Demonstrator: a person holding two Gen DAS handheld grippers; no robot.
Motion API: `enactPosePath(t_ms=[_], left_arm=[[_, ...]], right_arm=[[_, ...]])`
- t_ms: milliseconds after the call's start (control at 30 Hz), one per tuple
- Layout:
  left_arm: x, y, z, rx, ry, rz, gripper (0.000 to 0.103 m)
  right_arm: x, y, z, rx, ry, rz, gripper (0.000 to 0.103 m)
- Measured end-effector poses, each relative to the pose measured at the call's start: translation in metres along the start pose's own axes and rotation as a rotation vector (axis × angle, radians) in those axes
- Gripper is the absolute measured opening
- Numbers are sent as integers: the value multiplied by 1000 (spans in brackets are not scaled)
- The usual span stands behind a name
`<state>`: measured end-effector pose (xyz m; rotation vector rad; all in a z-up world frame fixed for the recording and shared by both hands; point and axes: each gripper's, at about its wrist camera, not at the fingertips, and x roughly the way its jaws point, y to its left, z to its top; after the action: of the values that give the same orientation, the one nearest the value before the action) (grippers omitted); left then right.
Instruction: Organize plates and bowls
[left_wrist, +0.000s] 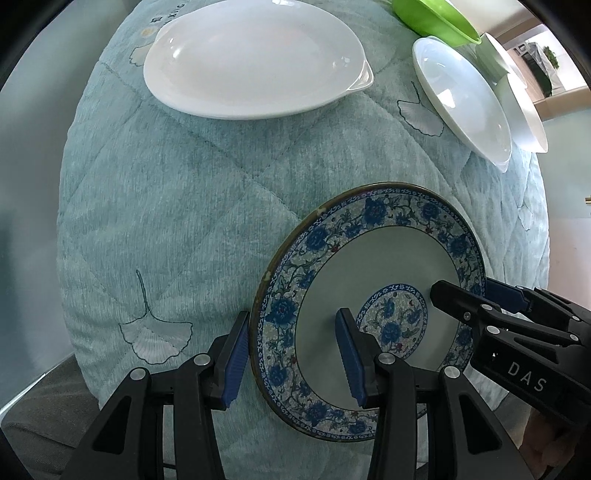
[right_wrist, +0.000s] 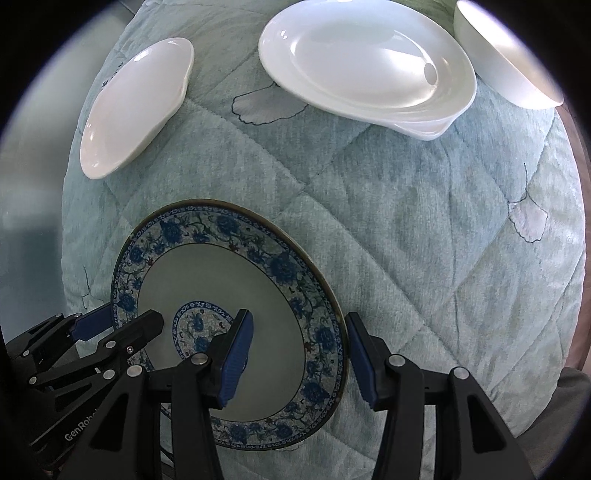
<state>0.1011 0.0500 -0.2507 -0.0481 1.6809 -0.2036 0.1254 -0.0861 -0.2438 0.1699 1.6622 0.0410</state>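
A round plate with a blue floral rim (left_wrist: 388, 251) (right_wrist: 221, 273) lies on the quilted teal table cover (left_wrist: 166, 221) (right_wrist: 424, 240). My left gripper (left_wrist: 293, 354) points down over the plate's left rim, one pad outside the edge and one over the plate's inside. The pads stand apart and do not press on the rim. My right gripper (right_wrist: 300, 356) straddles the opposite rim the same way, open. Each gripper shows in the other's view, the right gripper (left_wrist: 461, 299) at the plate's far side and the left gripper (right_wrist: 122, 325) at lower left.
A large white oval dish (left_wrist: 251, 62) (right_wrist: 136, 107) sits farther back. Stacked white oval plates (left_wrist: 461, 99) (right_wrist: 369, 62), a white bowl (right_wrist: 509, 55) and a green bowl (left_wrist: 436, 18) stand at the far right edge. The cover drops off on all sides.
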Motion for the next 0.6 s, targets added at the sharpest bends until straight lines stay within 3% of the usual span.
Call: enactPosePath(t_ms=[400, 500, 600], left_arm=[[-13, -5, 2, -4, -27, 7, 42], [-12, -7, 4, -1, -17, -6, 42], [-16, -9, 2, 13, -17, -23, 41]], right_arm=[[-12, -17, 13, 14, -26, 11, 52], [-11, -20, 18, 15, -14, 24, 59], [-13, -24, 19, 28, -8, 52, 72]])
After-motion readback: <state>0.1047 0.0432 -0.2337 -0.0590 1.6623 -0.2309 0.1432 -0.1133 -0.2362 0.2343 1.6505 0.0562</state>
